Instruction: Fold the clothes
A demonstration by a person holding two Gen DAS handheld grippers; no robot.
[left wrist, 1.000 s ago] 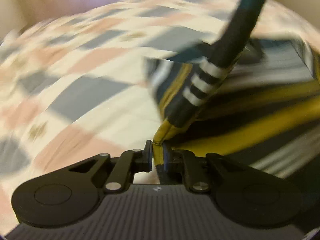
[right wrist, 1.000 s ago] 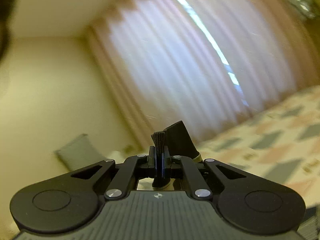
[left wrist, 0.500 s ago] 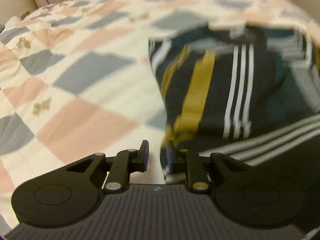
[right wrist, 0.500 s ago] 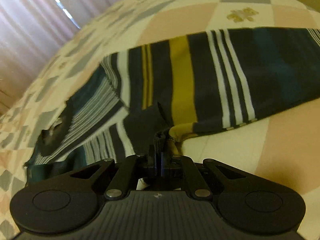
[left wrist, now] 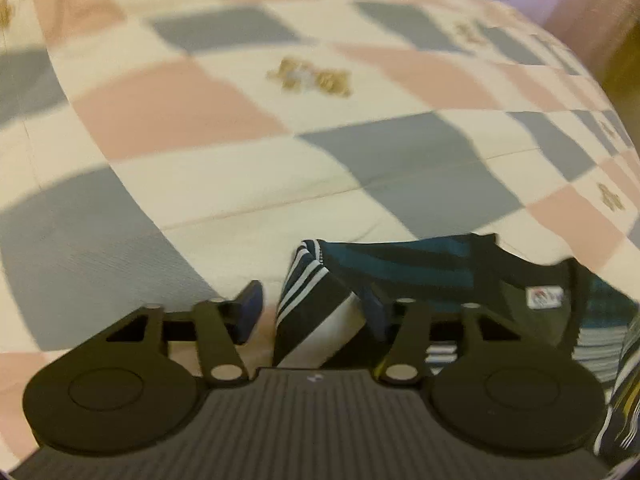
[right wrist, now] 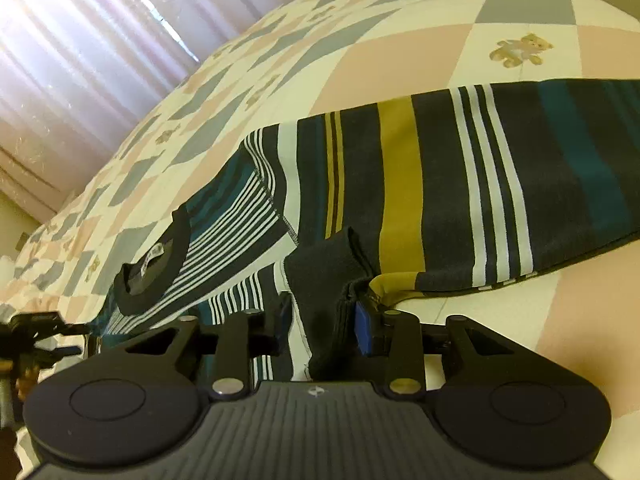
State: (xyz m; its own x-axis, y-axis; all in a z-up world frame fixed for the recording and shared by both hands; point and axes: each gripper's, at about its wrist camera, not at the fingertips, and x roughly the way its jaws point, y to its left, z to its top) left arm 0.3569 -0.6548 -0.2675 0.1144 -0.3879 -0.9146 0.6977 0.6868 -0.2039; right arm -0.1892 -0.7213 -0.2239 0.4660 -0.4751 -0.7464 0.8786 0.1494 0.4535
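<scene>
A dark striped shirt [right wrist: 400, 184] with white, mustard and teal bands lies folded on the checked bedspread [right wrist: 400, 60]. Its black collar [right wrist: 152, 264] with a label sits at the left end. My right gripper [right wrist: 324, 320] is open, and a dark corner of the shirt's fabric [right wrist: 328, 280] stands loosely between its fingers. My left gripper [left wrist: 312, 312] is open too, at the collar end, with a striped fold of the shirt [left wrist: 308, 312] between its blue pads. The collar label [left wrist: 544, 298] shows just to its right. The left gripper [right wrist: 36, 332] also appears at the right wrist view's far left edge.
The bedspread [left wrist: 280, 140] of pink, grey and cream squares with small bear prints stretches beyond the shirt. Pale curtains [right wrist: 80, 60] hang behind the bed on the left. A yellowish wall shows at the far corners.
Both grippers have opened and let go of the shirt, which has come down folded onto the bed. The left gripper has swung round to the collar end.
</scene>
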